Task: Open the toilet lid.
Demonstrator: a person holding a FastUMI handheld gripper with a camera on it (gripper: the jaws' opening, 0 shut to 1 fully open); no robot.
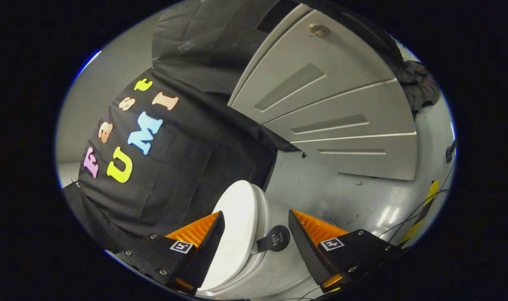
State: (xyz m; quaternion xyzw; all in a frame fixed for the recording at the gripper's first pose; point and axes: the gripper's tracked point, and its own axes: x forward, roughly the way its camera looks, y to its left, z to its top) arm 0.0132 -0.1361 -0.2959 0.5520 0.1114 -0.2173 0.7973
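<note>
The gripper (pixel 256 234) is spread wide with nothing held, its fingers straddling the toilet lid (pixel 235 234), probably to leave room for closing on the lid's edge. The lid lies shut on the bowl, directly between the fingers. A dark round tab (pixel 277 239) sticks out beside the lid's rim. Beyond the lid stands a grey panelled cabinet (pixel 333 113) on the floor (pixel 354 200).

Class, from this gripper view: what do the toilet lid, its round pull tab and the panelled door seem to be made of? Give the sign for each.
Toilet lid: probably glossy white plastic, smooth and evenly bright. Pull tab: dark, matte, thin; perhaps rubber or plastic. Door: grey painted panels, likely wood or composite; unclear. The gripper is open, lid and tab between its fingers.
</note>
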